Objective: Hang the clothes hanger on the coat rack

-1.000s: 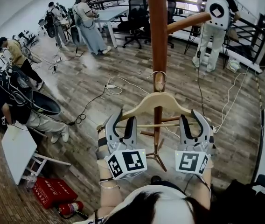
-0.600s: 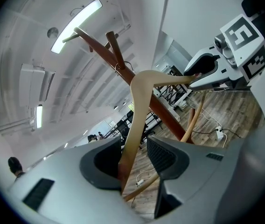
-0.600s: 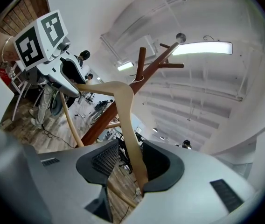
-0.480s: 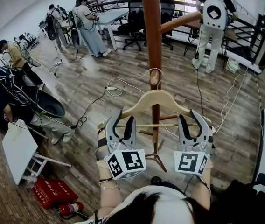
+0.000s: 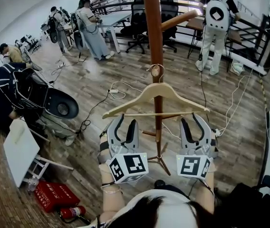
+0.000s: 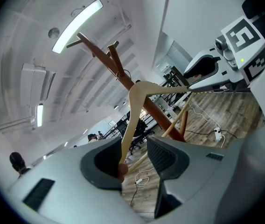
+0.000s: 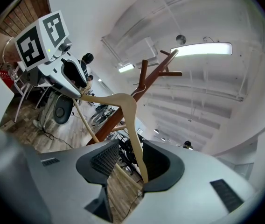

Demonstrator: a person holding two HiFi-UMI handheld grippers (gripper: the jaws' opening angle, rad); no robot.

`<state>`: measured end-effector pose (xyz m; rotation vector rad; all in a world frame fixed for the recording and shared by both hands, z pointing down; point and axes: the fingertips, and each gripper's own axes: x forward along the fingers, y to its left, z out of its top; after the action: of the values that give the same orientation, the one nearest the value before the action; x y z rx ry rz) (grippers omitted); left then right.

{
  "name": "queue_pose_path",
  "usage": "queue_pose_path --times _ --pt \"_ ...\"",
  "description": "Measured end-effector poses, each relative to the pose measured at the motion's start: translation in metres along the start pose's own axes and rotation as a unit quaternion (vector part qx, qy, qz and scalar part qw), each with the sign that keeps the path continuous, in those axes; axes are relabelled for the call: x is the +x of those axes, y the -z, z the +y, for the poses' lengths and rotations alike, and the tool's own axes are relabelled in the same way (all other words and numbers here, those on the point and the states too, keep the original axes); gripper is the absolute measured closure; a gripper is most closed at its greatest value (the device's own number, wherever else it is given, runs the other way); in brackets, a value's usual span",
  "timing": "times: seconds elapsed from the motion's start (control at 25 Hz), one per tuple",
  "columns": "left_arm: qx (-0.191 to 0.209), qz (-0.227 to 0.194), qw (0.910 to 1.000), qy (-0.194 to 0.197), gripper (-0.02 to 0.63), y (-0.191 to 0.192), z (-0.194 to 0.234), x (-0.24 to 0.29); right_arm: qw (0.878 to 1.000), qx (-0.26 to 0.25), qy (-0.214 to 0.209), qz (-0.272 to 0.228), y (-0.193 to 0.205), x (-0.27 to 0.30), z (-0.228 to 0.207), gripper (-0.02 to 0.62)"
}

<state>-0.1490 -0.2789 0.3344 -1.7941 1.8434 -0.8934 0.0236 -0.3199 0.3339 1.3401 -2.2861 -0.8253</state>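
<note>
The pale wooden hanger (image 5: 156,96) hangs by its metal hook (image 5: 157,69) on a short peg of the brown coat rack pole (image 5: 152,27). My left gripper (image 5: 125,121) sits under the hanger's left end and my right gripper (image 5: 192,119) under its right end. In the left gripper view the hanger's arm (image 6: 131,120) runs down between the open jaws of the left gripper (image 6: 135,153), leaning on one pad only. The right gripper (image 7: 130,160) has just been opening its jaws, and the hanger's arm (image 7: 135,134) stands loose between them.
The rack's feet (image 5: 161,158) spread on the wood floor just ahead of me. Cables and a power strip (image 5: 112,90) lie around them. A white table (image 5: 18,151), a red box (image 5: 54,194) and a fire extinguisher (image 5: 73,212) are at lower left. Several people and office chairs stand beyond.
The hanger now shows slightly higher than the gripper tips, and its ends no longer sit deep in the jaws. A person at the left has shifted, baring a black chair.
</note>
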Motion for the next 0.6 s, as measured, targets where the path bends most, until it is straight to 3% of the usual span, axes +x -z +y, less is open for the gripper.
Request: queue_pose_path --times 0.6 --pt "-0.039 -0.008 0.9992 0.001 0.440 0.002 -0.005 -0.031 1.000 0.022 0.000 -0.002 -0.006 -0.026 0.006 0.437"
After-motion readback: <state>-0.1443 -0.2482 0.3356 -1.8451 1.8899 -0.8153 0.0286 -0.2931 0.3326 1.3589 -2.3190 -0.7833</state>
